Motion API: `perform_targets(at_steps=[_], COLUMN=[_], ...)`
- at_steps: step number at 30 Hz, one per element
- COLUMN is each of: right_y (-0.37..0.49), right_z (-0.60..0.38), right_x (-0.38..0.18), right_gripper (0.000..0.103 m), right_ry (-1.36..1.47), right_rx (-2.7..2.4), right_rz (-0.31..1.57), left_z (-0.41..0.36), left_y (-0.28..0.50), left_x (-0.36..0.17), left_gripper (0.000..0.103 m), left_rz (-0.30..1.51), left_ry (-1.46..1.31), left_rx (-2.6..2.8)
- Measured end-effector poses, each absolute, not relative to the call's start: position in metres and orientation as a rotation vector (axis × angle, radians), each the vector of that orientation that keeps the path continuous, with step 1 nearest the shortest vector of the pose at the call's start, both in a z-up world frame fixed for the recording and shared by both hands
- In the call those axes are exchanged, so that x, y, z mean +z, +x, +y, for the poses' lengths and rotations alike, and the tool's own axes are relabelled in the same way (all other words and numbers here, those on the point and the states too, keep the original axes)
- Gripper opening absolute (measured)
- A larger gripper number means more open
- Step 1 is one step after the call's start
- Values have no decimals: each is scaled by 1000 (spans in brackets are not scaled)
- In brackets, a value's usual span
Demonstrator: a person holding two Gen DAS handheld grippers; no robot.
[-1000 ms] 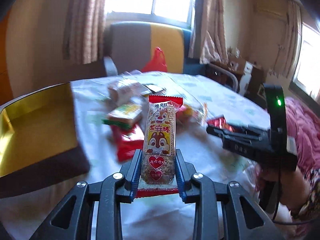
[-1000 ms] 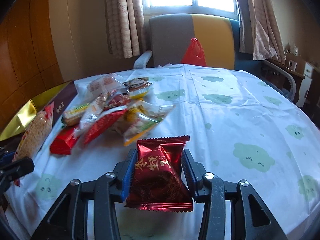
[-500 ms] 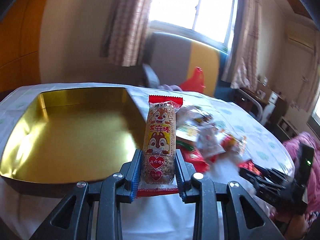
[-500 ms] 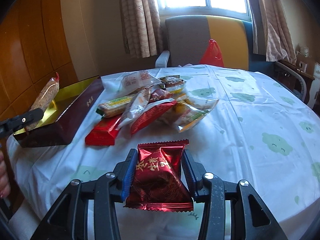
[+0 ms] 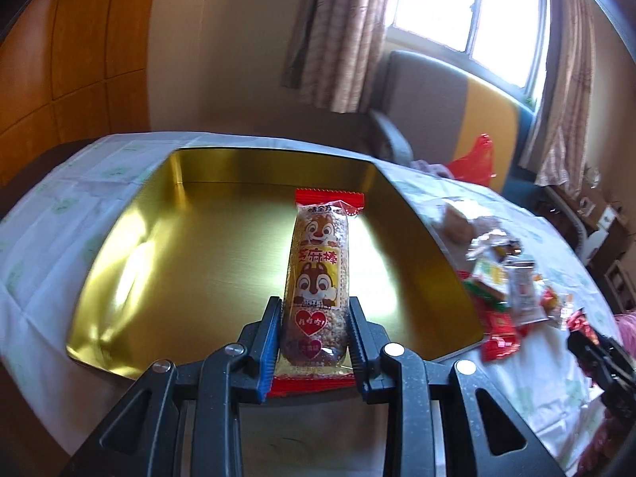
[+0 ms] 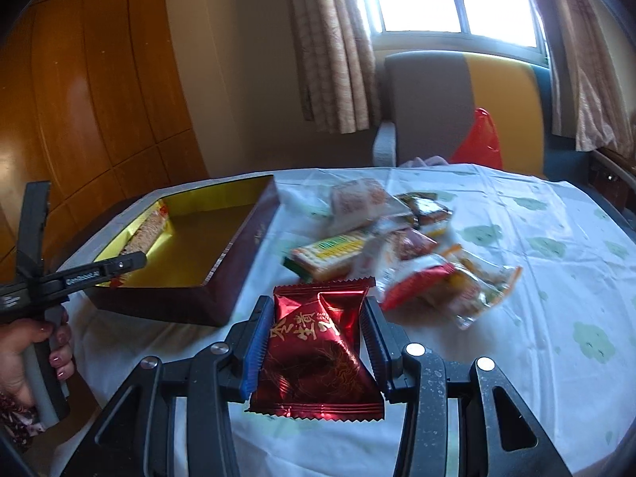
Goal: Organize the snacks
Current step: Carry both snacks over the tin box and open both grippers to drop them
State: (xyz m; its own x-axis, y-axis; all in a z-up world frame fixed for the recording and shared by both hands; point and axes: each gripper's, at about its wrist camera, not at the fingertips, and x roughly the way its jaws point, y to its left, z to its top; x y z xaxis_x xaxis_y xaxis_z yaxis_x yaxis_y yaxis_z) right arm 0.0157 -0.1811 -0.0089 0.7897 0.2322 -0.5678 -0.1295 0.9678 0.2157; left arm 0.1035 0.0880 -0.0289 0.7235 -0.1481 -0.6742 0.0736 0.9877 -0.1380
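Observation:
My left gripper (image 5: 313, 320) is shut on a long sesame bar packet (image 5: 318, 274) with chipmunk pictures, held above the gold-lined box (image 5: 190, 246). In the right wrist view the same packet (image 6: 149, 228) hangs over the box's (image 6: 238, 254) left side, with the left gripper (image 6: 119, 266) at the near left. My right gripper (image 6: 314, 342) is shut on a dark red foil packet (image 6: 318, 353), held over the tablecloth in front of the snack pile (image 6: 393, 246). The pile also shows in the left wrist view (image 5: 505, 282).
The table has a white cloth with green cloud prints (image 6: 556, 278). A grey and yellow armchair (image 6: 457, 107) with a red bag (image 6: 481, 139) stands behind it. Wood-panelled wall (image 6: 79, 99) is at the left. The right gripper's tip (image 5: 596, 357) shows at the far right.
My left gripper has swung left from the snack pile to over the gold box, carrying the sesame bar. My right gripper has turned left with the red packet, bringing the box into view.

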Motion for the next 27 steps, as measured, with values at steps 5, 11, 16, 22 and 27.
perform_targets(at_steps=[5,11,16,22,27], right_y=[26,45,64,84,97], right_z=[-165,-138,-108,-81,-67], right_x=[-5,5,11,13,12], right_gripper=[46,46,46,46,46], right_ry=[184,183,154,123,106], right_rx=[241,302,358,388,396], right_rz=[633,614,602,596,606], left_z=[111,132,142,149,150], left_y=[110,114,115,116,116], left_x=[-29,-31,-36,-39,-42], left_gripper=[31,31,31,32,32], left_rz=[756,759,769,771,781], left_ry=[-104,-108,-78,-50,-37], left_rx=[-49,10,59,98,120])
